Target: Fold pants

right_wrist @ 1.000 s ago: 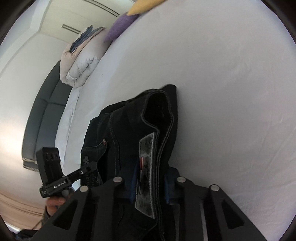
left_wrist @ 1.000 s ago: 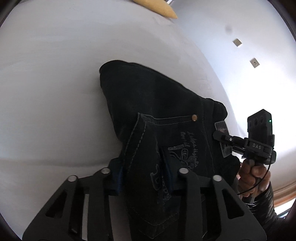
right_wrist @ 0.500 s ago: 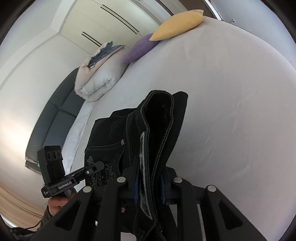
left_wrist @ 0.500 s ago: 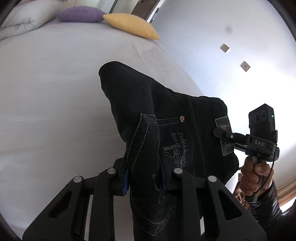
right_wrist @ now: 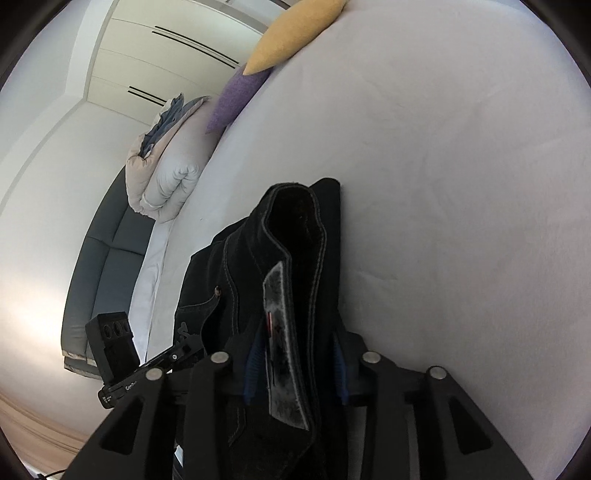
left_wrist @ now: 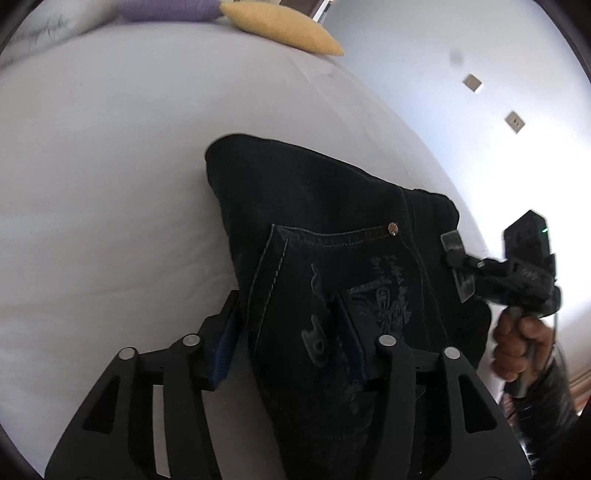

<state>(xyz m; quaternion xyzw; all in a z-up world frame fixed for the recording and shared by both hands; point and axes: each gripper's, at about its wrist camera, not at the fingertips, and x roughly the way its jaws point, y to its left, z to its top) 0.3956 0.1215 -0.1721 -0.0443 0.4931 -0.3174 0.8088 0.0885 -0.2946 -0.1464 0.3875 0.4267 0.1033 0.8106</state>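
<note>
Left wrist view shows the dark pants (left_wrist: 325, 229) lying folded on the white bed (left_wrist: 110, 166). The left tool (left_wrist: 291, 332) has just been opening; its jaws stand apart with the pocket edge loose between them. Right wrist view shows the right tool (right_wrist: 295, 365), also just opening, with the waistband and its grey label (right_wrist: 282, 339) between the jaws, not squeezed.

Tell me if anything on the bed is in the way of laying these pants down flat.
Nothing visible. The white sheet around the black pants lies bare; the yellow pillow and purple pillow sit far off at the bed's head.
</note>
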